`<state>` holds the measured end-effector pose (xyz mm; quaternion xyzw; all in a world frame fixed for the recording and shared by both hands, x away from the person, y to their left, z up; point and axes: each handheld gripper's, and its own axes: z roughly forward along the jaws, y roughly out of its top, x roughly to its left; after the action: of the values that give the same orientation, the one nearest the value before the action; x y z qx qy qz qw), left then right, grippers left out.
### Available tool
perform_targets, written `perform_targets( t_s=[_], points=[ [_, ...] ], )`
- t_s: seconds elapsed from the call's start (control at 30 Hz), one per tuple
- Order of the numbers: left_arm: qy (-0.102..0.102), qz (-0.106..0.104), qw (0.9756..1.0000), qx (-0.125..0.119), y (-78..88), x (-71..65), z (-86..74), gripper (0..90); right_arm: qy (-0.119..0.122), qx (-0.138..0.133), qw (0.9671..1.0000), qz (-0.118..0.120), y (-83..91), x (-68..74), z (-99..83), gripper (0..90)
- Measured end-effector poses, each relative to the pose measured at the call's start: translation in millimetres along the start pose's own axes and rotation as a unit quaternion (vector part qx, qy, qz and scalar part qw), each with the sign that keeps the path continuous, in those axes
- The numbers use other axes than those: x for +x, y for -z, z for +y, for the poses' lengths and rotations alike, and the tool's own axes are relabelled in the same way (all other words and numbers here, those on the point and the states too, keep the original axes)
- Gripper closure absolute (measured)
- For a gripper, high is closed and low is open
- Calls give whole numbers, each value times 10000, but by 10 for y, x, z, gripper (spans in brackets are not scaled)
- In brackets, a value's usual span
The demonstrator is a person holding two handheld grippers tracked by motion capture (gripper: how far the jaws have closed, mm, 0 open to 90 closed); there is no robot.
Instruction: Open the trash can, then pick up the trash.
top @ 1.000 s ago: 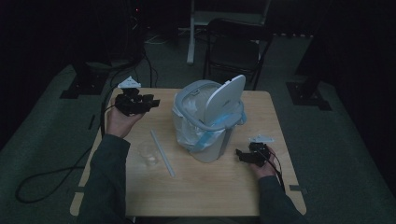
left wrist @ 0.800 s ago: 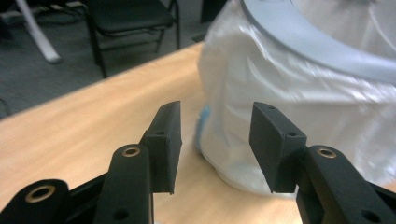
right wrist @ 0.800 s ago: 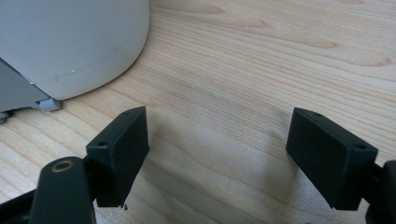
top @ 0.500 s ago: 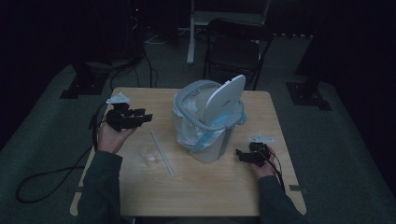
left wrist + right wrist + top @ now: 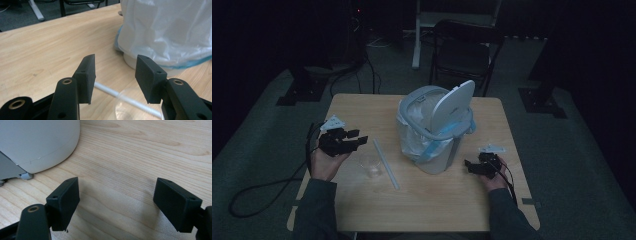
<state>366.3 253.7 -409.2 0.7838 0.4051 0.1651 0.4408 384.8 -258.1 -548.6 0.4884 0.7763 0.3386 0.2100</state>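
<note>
A grey bin (image 5: 434, 130) lined with a white bag stands mid-table, its lid tipped up. A clear plastic cup (image 5: 373, 167) and a white straw (image 5: 386, 163) lie on the wood to its left. My left gripper (image 5: 358, 137) hovers just left of the cup and is open; its jaws have just been opening, with nothing between them. In the left gripper view the gripper (image 5: 116, 67) looks over the cup (image 5: 132, 106), the straw (image 5: 110, 91) and the bag (image 5: 170, 32). My right gripper (image 5: 468, 165) rests right of the bin, open and empty (image 5: 117, 192).
The wooden table (image 5: 447, 200) has bare wood along its front edge. The bin's base (image 5: 37, 142) sits close to the right gripper's left jaw. A dark chair (image 5: 462, 50) stands behind the table, and a cable (image 5: 267, 187) trails off the left side.
The left gripper has come down and toward the person, from the table's back left to beside the cup, and its jaws stand wider. The right gripper has stayed put.
</note>
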Motion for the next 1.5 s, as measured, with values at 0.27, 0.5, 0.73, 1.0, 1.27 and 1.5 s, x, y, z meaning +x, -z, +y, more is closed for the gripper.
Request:
perform_targets(
  t_s=[0.27,0.5,0.73,1.0,1.27,1.5],
  points=[
    [181,-12,9998,71,5,-19,-240,482,-2,0,10000,1,0,0,0,199],
    [250,16,9996,134,8,-58,-383,457,-2,-1,10000,2,0,0,0,199],
    [349,2,9991,259,1,-64,-504,446,-3,0,10000,2,0,0,0,199],
    [463,-73,9981,409,-14,-73,-602,455,-2,0,10000,1,0,0,0,199],
    [572,-105,9970,519,-56,-49,-664,493,-3,0,10000,1,0,0,0,199],
    [539,-78,9960,706,-24,-70,-772,588,-2,-1,10000,2,0,0,0,199]
  ],
)
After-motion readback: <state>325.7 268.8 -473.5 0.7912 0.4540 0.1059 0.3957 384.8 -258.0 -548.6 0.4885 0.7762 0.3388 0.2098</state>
